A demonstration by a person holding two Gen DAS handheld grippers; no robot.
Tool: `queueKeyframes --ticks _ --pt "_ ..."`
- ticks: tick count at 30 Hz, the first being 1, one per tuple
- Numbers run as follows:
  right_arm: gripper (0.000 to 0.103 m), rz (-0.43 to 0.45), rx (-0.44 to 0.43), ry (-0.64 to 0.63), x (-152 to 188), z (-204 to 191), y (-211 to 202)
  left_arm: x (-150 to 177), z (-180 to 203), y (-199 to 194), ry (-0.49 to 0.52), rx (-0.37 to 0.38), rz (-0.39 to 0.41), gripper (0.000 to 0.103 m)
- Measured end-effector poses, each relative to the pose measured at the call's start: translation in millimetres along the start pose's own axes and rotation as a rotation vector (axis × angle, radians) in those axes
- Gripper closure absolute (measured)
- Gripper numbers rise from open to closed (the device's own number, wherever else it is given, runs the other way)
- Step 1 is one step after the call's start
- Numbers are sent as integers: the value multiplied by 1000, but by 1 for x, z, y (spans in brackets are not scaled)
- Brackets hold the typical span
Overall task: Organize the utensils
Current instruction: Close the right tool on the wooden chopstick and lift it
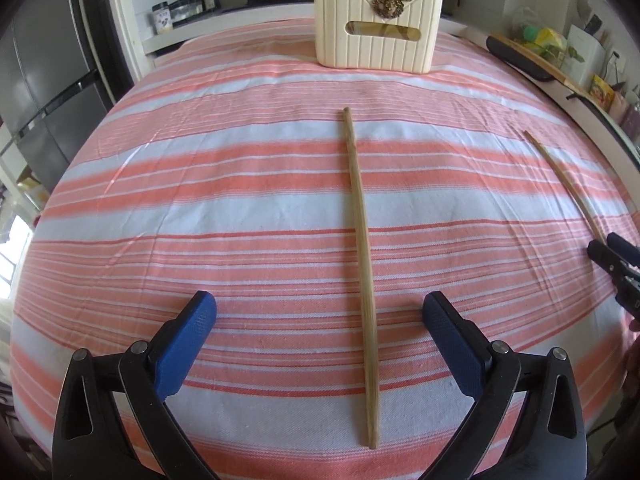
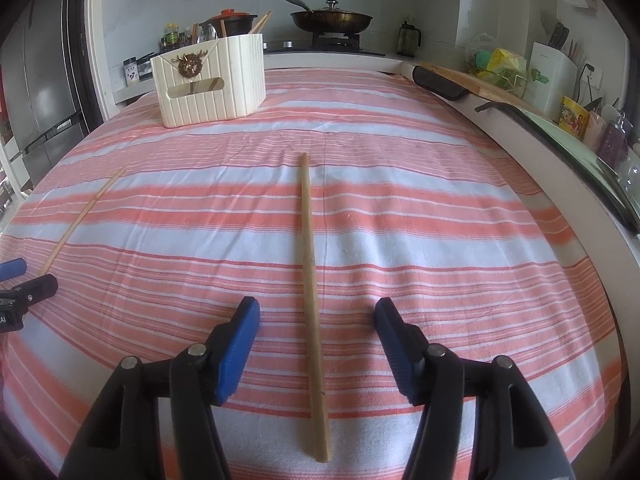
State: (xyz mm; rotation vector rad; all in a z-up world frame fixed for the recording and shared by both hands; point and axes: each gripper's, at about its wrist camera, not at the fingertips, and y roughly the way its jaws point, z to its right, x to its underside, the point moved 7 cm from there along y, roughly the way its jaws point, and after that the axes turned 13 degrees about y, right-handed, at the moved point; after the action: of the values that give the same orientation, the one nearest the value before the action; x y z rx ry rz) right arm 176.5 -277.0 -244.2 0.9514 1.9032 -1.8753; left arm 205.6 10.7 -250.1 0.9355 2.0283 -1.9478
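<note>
Left gripper point(image 1: 320, 312) wide, chopstick point(image 1: 360, 272) loose between jaws | right gripper point(image 2: 316, 316) half-open astride second chopstick point(image 2: 312, 304) | risk: thin sticks roll on cloth point(image 1: 200, 200), pads may miss.

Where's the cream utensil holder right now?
The cream utensil holder stands at the far end of the striped cloth, dead ahead in the left wrist view and far left in the right wrist view, beyond both chopsticks and before the stove.
</note>
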Motion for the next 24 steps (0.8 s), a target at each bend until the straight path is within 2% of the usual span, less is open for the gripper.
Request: queueKeyframes --ticks 3,7,10,13,15,18,20,22,24 --pt "41 -97 -10 -5 -5 3 1 -2 -4 -2 42 46 -55 2" --pt "41 -139 -64 29 -24 11 -9 -26 -21 -16 61 86 -23 4" --pt "41 -163 -80 -27 -42 6 -6 -52 -25 -14 59 177 -17 4" --pt "41 -251 -100 -59 -52 -4 15 -73 -21 1 99 196 -27 5" --pt "46 -282 -96 -71 -58 -11 30 -83 -16 14 129 175 -47 13" --pt "56 -326 -87 -119 -64 -22 53 -93 -8 38 153 187 -97 23" --pt "56 -350 -80 -131 -70 -28 67 -97 -6 50 168 173 -130 33" --pt "60 -343 -64 -159 -80 -37 76 -100 -4 60 177 158 -159 39" --pt "72 -347 -61 -168 -91 -46 86 -106 -2 61 187 149 -148 53"
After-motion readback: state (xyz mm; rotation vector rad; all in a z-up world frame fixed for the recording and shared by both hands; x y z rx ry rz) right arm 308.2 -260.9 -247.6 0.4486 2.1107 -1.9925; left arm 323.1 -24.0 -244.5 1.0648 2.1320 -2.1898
